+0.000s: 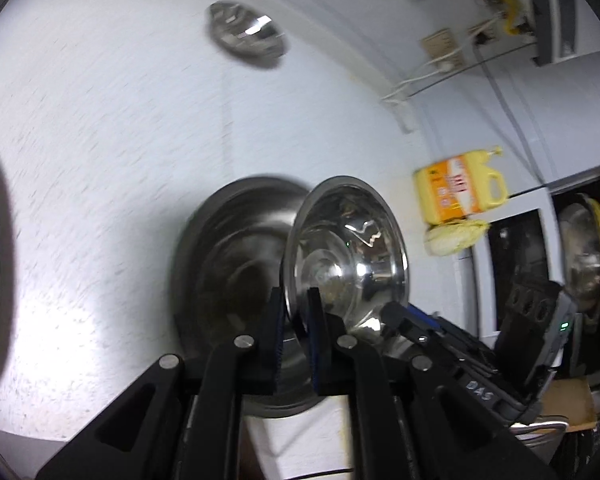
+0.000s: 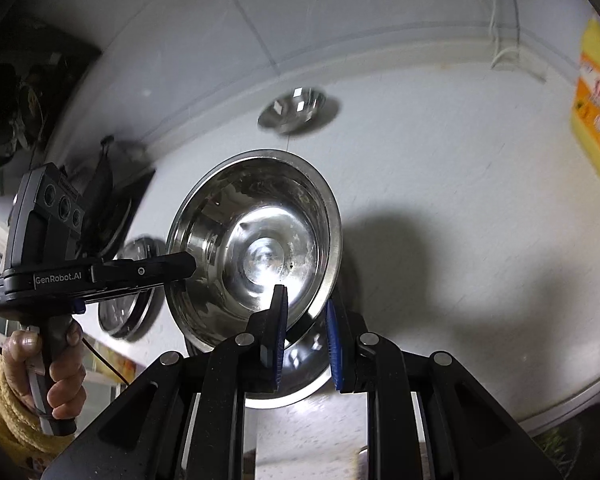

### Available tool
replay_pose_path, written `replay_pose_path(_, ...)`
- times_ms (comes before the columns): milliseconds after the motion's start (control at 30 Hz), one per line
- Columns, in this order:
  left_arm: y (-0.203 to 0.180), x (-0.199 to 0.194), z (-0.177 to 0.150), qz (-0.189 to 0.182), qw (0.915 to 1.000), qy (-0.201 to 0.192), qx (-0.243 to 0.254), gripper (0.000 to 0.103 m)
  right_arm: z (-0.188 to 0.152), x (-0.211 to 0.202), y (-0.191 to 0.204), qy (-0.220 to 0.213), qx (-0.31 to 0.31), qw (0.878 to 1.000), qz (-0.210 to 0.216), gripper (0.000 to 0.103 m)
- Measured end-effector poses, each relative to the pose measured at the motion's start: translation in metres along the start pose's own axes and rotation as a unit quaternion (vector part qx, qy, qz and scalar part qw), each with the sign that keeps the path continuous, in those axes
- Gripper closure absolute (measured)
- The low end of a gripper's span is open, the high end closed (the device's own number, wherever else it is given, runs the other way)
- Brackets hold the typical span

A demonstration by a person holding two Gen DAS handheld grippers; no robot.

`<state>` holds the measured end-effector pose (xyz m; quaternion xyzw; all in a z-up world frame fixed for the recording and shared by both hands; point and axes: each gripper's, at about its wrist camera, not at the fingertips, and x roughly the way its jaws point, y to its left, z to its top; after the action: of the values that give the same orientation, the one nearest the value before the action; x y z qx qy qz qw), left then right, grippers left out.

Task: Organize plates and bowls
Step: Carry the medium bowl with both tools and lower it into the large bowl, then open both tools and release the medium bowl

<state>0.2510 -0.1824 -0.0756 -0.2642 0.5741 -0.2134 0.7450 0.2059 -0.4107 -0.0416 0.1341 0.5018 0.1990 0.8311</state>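
A shiny steel bowl [image 1: 346, 254] is held tilted over a white counter, gripped at its rim from two sides. My left gripper [image 1: 296, 312] is shut on the bowl's rim. In the right wrist view the same bowl [image 2: 256, 248] faces the camera, and my right gripper [image 2: 306, 320] has its fingers on either side of the near rim. The left gripper [image 2: 180, 268] shows there at the bowl's left edge. A larger steel bowl [image 1: 228, 264] sits beneath and behind the held bowl. A small steel bowl [image 1: 246, 34] lies farther off on the counter; it also shows in the right wrist view [image 2: 296, 110].
A yellow detergent jug [image 1: 460, 188] stands by the wall with a cabbage [image 1: 456, 236] beside it. Sockets and cables [image 1: 496, 24] hang on the wall. A steel pan with a yellow rim [image 1: 588, 248] sits in a dark recess at right. Another round steel dish [image 2: 130, 288] lies left.
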Motion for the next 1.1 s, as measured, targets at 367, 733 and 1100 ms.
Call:
replay_pose_path(367, 0.023, 0.019, -0.012, 0.036, 0.9993, 0.007, 0.003, 0.094, -0.017, 0.044, 0.001, 0.054, 0.019, 0.998, 0.000, 0.086)
replay_pose_path(733, 0.010, 0.019, -0.009, 0.073, 0.9961, -0.008, 0.049, 0.091, -0.012, 0.041, 0.008, 0.052, 0.002, 0.999, -0.014, 0.085)
replay_pose_path(1100, 0.000, 0.018, -0.009, 0.101, 0.9907, -0.017, 0.089, 0.088, -0.019, 0.042, 0.008, 0.041, -0.006, 0.999, -0.029, 0.080)
